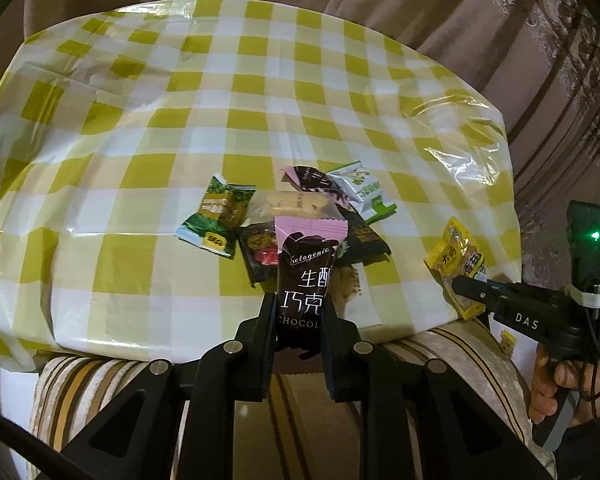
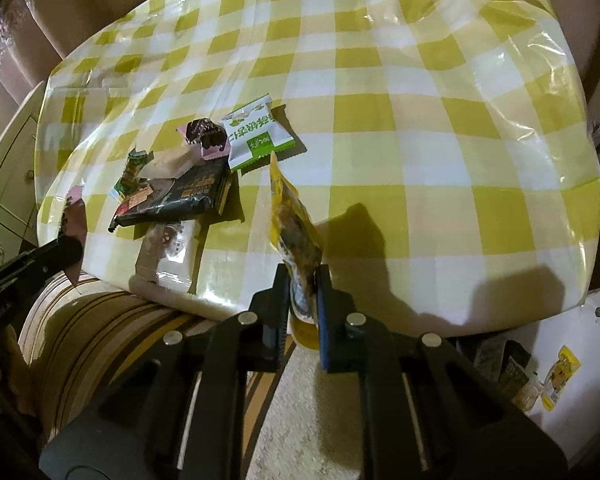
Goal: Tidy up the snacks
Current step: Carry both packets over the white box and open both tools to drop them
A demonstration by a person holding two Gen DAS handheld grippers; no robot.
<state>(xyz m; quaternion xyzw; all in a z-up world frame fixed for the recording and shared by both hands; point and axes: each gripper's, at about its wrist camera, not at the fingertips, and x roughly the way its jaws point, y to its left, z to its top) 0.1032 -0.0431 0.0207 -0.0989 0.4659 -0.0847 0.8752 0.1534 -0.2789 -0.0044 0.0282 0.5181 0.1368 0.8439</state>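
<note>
My left gripper (image 1: 300,304) is shut on a brown-and-pink chocolate packet (image 1: 306,276) and holds it upright above the table's near edge. My right gripper (image 2: 303,280) is shut on a yellow snack packet (image 2: 294,220), also seen in the left wrist view (image 1: 460,268). A pile of snacks lies on the checked tablecloth (image 1: 220,92): a green packet (image 1: 216,216), a black bar wrapper (image 2: 180,196), a white-and-green packet (image 2: 256,134), a small chocolate packet (image 2: 204,136) and a clear-wrapped biscuit (image 1: 296,204).
A striped sofa arm (image 1: 100,380) lies under the table's near edge. A white surface (image 2: 560,360) at the lower right holds several more snack packets, one yellow (image 2: 560,376). Curtains hang behind the table. A white cabinet (image 2: 8,184) stands at the left.
</note>
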